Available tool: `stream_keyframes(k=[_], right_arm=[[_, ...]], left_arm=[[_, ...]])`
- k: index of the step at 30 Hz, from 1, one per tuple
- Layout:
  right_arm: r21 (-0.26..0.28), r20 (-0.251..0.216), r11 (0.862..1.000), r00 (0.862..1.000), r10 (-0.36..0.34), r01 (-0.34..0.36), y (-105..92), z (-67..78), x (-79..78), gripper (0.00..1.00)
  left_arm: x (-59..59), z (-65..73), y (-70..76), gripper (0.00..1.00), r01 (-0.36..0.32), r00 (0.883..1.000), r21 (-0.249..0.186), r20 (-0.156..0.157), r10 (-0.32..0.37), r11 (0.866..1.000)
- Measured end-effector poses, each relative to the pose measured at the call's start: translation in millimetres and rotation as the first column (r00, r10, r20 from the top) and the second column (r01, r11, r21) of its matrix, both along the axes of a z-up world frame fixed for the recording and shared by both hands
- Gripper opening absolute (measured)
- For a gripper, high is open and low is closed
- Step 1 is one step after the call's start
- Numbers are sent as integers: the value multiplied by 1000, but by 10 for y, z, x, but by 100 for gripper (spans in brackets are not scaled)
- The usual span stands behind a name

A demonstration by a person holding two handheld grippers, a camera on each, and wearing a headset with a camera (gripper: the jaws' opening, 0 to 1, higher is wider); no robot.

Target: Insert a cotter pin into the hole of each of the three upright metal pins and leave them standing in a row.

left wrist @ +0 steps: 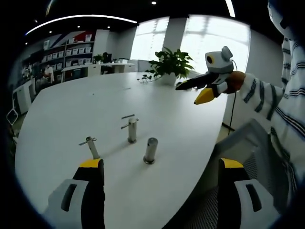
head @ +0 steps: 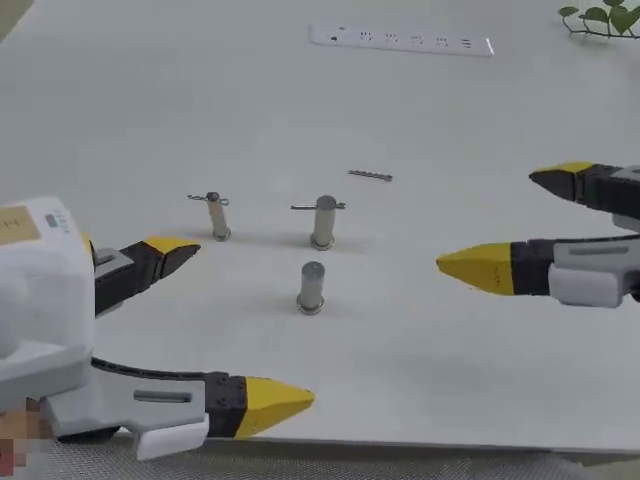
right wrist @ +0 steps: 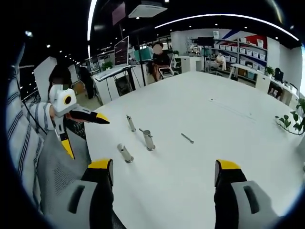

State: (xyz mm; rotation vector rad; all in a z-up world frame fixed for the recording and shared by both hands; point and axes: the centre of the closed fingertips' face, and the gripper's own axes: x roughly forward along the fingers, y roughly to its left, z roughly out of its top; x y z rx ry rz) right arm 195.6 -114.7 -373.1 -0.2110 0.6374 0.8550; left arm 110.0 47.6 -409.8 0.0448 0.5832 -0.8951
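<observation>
1. Three short, smooth, grey metal cylinders stand upright on flanged bases in the middle of the head view. The left pin (head: 218,220) and the middle pin (head: 323,224) stand side by side. The front pin (head: 311,289) stands below them, nearer the bottom edge and off their line.
2. The left cotter pin (head: 208,198), a thin wire, crosses the top of the left pin. The middle cotter pin (head: 318,206) crosses the top of the middle pin. The front pin's rounded top carries no wire.
3. The loose cotter pin (head: 370,176) lies flat above and right of the middle pin, apart from it.
4. The left claw (head: 250,322) sits at the lower left, spread wide and holding nothing. Its tapered yellow tips sit on black fingers.
5. The right claw (head: 488,221) reaches in from the right edge, also wide and empty.
6. The tabletop (head: 450,350) is plain matte white. A long white power strip (head: 400,41) lies at the top, and a leafy plant (head: 600,18) sits in the upper right corner.
</observation>
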Motion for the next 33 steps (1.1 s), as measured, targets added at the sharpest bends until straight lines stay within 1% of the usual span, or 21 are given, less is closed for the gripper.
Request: stream_keyframes(k=[1, 2, 3, 5, 6, 8, 11, 14, 15, 17, 18, 21, 22, 24, 25, 27, 29, 30, 33], right_arm=[[-20, 18, 1000, 1000, 21, -20, -14, 10, 41, 84], [-44, 53, 999, 998, 33, -31, -34, 30, 105, 80], [-68, 49, 997, 998, 29, -26, -57, 26, 155, 76], [-68, 27, 997, 999, 38, -36, -40, 26, 231, 71], [-69, 25, 997, 999, 43, -41, -33, 28, 258, 70], [-89, 22, 994, 998, 66, -64, -10, 27, 329, 68], [-164, -2, 980, 993, 114, -113, 23, -6, 392, 63], [-218, -18, 963, 987, 158, -158, 58, -37, 447, 59], [-256, -25, 950, 983, 180, -180, 61, -62, 489, 57], [-296, -28, 932, 977, 210, -209, 94, -72, 537, 56], [-319, -34, 920, 973, 228, -227, 115, -89, 578, 55], [-346, -49, 900, 963, 264, -264, 198, -118, 653, 53], [-368, -62, 886, 958, 281, -284, 214, -143, 680, 52], [-421, -86, 848, 944, 317, -323, 217, -194, 719, 48], [-440, -97, 832, 939, 331, -339, 220, -218, 733, 48], [-474, -117, 804, 931, 345, -357, 230, -276, 783, 48], [-505, -137, 773, 920, 368, -384, 239, -340, 830, 46], [-501, -137, 774, 919, 370, -386, 268, -363, 856, 46], [-490, -167, 765, 906, 389, -419, 322, -445, 918, 42]], left_arm=[[-3, -5, 6, 99, -3, 1000, 3, 0, 3, 1000], [-6, -10, 14, 99, -8, 1000, 6, 0, 8, 1000], [-10, -11, 17, 99, -10, 1000, 5, -2, 10, 1000], [-24, 1, 22, 99, -17, 1000, 0, 0, 17, 1000], [-26, 7, 25, 99, -20, 1000, -1, 1, 20, 1000], [-25, 15, 37, 99, -30, 1000, -3, 0, 30, 1000], [-20, 35, 64, 99, -47, 999, -6, 3, 47, 999], [-17, 46, 87, 99, -60, 998, -7, 6, 60, 998], [-20, 47, 94, 99, -63, 998, -6, 5, 63, 998], [-19, 54, 114, 99, -73, 997, -8, 5, 73, 997], [-19, 58, 126, 99, -80, 997, -10, 4, 80, 997], [-19, 62, 145, 99, -89, 996, -13, 2, 89, 996], [-23, 61, 153, 99, -93, 996, -14, -2, 93, 996], [-31, 64, 150, 99, -93, 996, -16, -5, 93, 996], [-35, 66, 145, 99, -91, 996, -18, -6, 91, 996], [-37, 69, 134, 99, -90, 996, -22, -9, 90, 996], [-29, 69, 128, 99, -93, 996, -26, -10, 93, 995], [-26, 65, 126, 99, -96, 995, -29, -13, 95, 995], [-23, 50, 122, 99, -96, 995, -30, -18, 95, 995]])
